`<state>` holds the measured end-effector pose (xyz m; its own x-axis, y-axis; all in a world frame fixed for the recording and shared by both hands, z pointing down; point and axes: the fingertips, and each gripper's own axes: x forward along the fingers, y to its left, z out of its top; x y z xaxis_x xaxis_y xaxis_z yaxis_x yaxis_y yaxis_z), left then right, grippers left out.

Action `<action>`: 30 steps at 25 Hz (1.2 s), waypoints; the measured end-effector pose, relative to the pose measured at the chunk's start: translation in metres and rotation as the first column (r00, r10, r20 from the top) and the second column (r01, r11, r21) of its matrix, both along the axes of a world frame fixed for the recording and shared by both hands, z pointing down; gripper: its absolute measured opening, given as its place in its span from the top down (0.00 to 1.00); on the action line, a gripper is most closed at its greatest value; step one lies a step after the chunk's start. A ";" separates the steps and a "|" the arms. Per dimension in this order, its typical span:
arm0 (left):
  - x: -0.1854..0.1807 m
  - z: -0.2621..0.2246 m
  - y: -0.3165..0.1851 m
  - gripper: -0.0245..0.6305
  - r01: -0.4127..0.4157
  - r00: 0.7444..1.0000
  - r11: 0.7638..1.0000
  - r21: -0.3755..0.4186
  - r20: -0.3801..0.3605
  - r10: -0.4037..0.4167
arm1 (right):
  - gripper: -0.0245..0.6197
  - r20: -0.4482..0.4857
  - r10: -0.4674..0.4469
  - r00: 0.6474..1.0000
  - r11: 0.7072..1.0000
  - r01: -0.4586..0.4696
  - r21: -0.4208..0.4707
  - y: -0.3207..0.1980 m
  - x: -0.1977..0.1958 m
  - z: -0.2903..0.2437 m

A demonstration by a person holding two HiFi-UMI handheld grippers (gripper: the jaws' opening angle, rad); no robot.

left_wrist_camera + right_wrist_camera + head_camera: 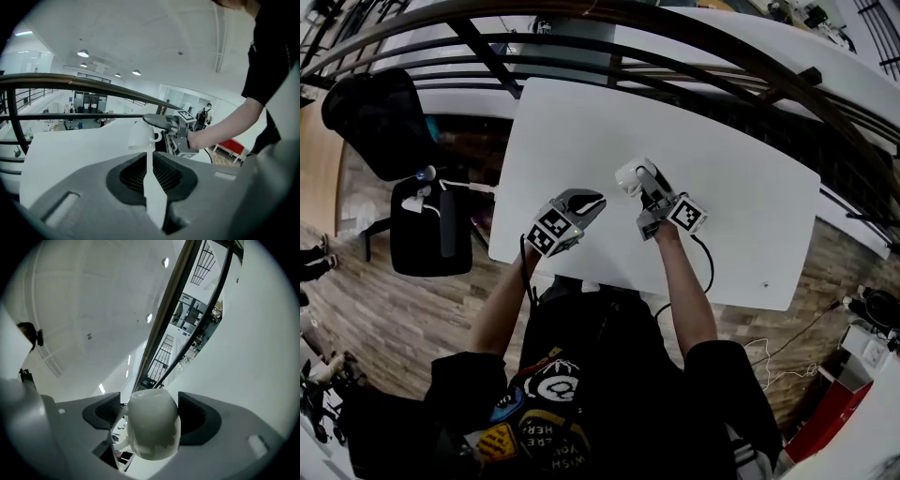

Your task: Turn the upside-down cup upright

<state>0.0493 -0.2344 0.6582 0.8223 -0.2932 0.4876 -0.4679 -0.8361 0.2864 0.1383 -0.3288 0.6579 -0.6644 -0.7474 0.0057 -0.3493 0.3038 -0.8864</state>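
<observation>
The white cup is hanging in the air over the white table, with the right gripper clamping it, forearm stretching forward. The left gripper is hovering just beside it, jaws pinching together on nothing. A railing is curving behind.

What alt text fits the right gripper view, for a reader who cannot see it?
A white cup is gripped between the two dark jaws of the right tool. Behind it, a dark railing runs steeply upward between a white ceiling and a white table.
</observation>
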 end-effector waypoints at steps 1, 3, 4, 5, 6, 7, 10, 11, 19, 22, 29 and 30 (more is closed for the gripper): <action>-0.005 0.001 -0.001 0.90 0.021 1.000 1.000 -0.010 -0.007 -0.021 | 0.36 -0.032 0.012 0.999 1.000 -0.012 -0.014 -0.003 0.001 0.013; -0.013 0.001 -0.004 0.90 0.058 0.998 0.998 -0.030 -0.024 -0.058 | 0.37 -0.135 0.033 0.990 0.999 -0.037 -0.030 -0.010 0.006 0.038; -0.016 0.001 -0.004 0.91 0.073 0.997 0.997 -0.038 -0.030 -0.075 | 0.37 -0.198 0.034 0.980 0.999 -0.039 -0.023 -0.012 0.008 0.046; -0.019 0.000 -0.005 0.91 0.088 0.995 0.995 -0.042 -0.036 -0.089 | 0.37 -0.268 0.025 0.963 1.000 -0.028 -0.008 -0.014 0.007 0.051; -0.022 0.000 -0.005 0.91 0.102 0.994 0.994 -0.045 -0.041 -0.104 | 0.37 -0.343 0.005 0.939 1.000 -0.002 0.008 -0.015 0.004 0.056; -0.026 -0.001 -0.006 0.91 0.116 0.992 0.992 -0.047 -0.044 -0.118 | 0.37 -0.414 -0.021 0.910 0.999 0.033 0.022 -0.013 0.000 0.061; -0.035 -0.006 -0.007 0.92 0.151 0.987 0.987 -0.049 -0.054 -0.153 | 0.37 -0.587 -0.074 0.806 0.988 0.139 0.066 0.001 -0.021 0.070; -0.037 -0.009 -0.008 0.92 0.158 0.985 0.986 -0.045 -0.059 -0.161 | 0.37 -0.643 -0.076 0.762 0.982 0.171 0.086 0.007 -0.028 0.073; -0.049 -0.009 -0.006 0.92 0.192 0.979 0.981 -0.040 -0.060 -0.194 | 0.37 -0.840 -0.053 0.540 0.938 0.316 0.144 0.025 -0.053 0.089; -0.056 -0.009 -0.004 0.92 0.210 0.976 0.977 -0.038 -0.057 -0.211 | 0.40 -0.813 -0.006 0.582 0.950 0.257 0.177 0.029 -0.044 0.070; -0.077 -0.023 0.000 0.96 0.297 0.955 0.954 0.033 -0.025 -0.296 | 0.96 -0.802 0.198 0.564 0.975 -0.031 0.219 0.076 0.005 0.004; -0.079 -0.028 0.004 0.96 0.307 0.952 0.951 0.043 -0.034 -0.305 | 0.96 -0.791 0.215 0.572 0.974 -0.064 0.218 0.089 0.008 -0.006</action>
<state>-0.0294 -0.2309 0.6297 0.7020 -0.5552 0.4460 -0.6962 -0.6669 0.2656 0.1464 -0.2399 0.6523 -0.3275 -0.8711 0.3660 -0.9441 0.2864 -0.1632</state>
